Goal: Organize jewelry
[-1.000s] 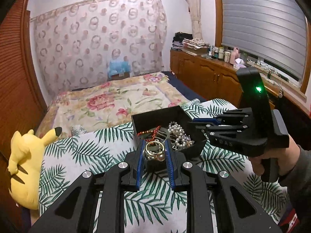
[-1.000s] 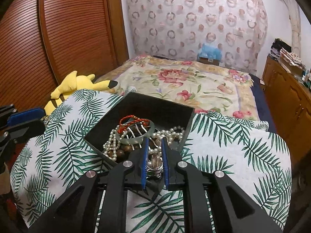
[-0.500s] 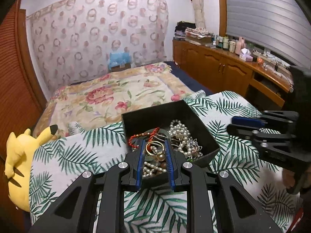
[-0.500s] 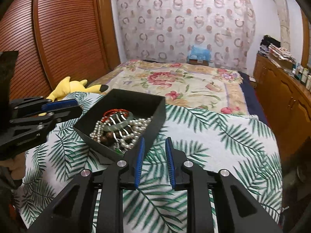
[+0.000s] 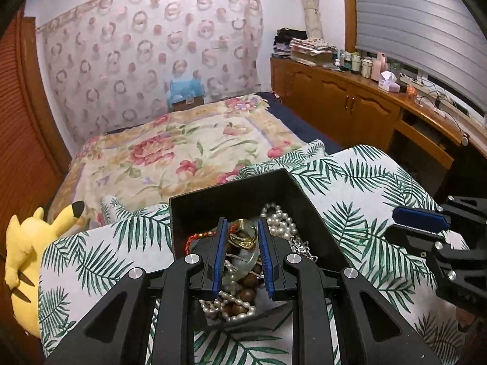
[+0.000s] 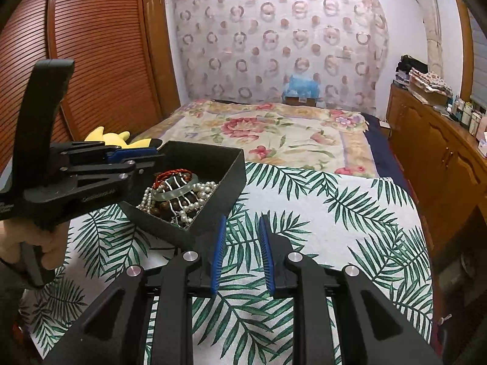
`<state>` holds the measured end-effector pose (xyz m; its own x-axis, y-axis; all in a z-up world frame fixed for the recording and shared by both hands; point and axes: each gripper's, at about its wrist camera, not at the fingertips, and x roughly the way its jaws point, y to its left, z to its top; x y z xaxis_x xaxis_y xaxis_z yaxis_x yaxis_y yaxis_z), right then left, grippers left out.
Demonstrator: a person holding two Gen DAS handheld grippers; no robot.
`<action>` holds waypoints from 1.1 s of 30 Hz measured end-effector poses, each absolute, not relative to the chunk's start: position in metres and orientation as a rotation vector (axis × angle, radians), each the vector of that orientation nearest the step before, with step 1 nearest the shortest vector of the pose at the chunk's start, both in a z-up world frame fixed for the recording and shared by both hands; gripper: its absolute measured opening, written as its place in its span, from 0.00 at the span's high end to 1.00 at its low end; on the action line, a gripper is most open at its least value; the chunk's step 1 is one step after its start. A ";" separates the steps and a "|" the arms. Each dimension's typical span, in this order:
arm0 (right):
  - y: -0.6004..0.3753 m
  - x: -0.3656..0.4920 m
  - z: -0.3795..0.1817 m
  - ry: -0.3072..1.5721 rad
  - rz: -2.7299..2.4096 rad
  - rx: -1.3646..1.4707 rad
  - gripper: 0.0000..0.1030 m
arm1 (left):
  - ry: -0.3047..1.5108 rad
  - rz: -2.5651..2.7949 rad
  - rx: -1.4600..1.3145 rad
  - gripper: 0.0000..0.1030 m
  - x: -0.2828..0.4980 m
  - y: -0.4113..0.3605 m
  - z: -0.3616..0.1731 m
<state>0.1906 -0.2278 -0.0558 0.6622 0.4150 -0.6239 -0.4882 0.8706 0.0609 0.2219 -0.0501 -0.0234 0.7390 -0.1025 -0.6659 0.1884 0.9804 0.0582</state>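
A black open box (image 5: pixel 231 188) (image 6: pixel 210 158) stands on the palm-leaf cloth and holds pearl strands (image 5: pixel 280 222), brown wooden beads (image 5: pixel 246 279), a red cord bracelet (image 6: pixel 170 173) and a pale green bangle (image 6: pixel 176 190). My left gripper (image 5: pixel 242 228) is over the box, shut on gold rings (image 5: pixel 242 237) just above the pile. It also shows in the right wrist view (image 6: pixel 134 153) at the box's left rim. My right gripper (image 6: pixel 242 228) is open and empty above the cloth, right of the box; it also shows at the right edge of the left wrist view (image 5: pixel 417 222).
The palm-leaf cloth (image 6: pixel 334 213) covers the surface under the box. A yellow plush toy (image 5: pixel 27 258) lies at its left edge. Behind is a bed with a floral cover (image 5: pixel 182 149). A wooden cabinet (image 5: pixel 350 103) with bottles runs along the right wall.
My right gripper let go of the piece it held over the box, opened and pulled back to the right. My left gripper came forward and lower over the box, still holding the gold rings.
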 end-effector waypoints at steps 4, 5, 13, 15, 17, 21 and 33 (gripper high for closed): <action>-0.225 0.188 -0.058 0.671 0.504 -0.117 0.76 | 0.713 -0.153 0.096 0.53 0.217 -0.043 -0.023; -0.225 0.187 -0.059 0.667 0.499 -0.117 0.76 | 0.716 -0.149 0.095 0.52 0.214 -0.042 -0.023; -0.215 0.177 -0.058 0.633 0.458 -0.118 0.58 | 0.679 -0.116 0.055 0.08 0.183 -0.029 -0.013; -0.216 0.177 -0.058 0.633 0.448 -0.115 0.53 | 0.668 -0.115 0.057 0.08 0.176 -0.028 -0.011; -0.216 0.177 -0.059 0.635 0.435 -0.107 0.44 | 0.658 -0.108 0.056 0.08 0.168 -0.027 -0.007; -0.218 0.176 -0.060 0.624 0.393 -0.101 0.17 | 0.659 -0.108 0.044 0.08 0.158 -0.025 -0.004; -0.220 0.165 -0.057 0.608 0.333 -0.078 0.03 | 0.631 -0.076 0.034 0.08 0.128 -0.022 0.005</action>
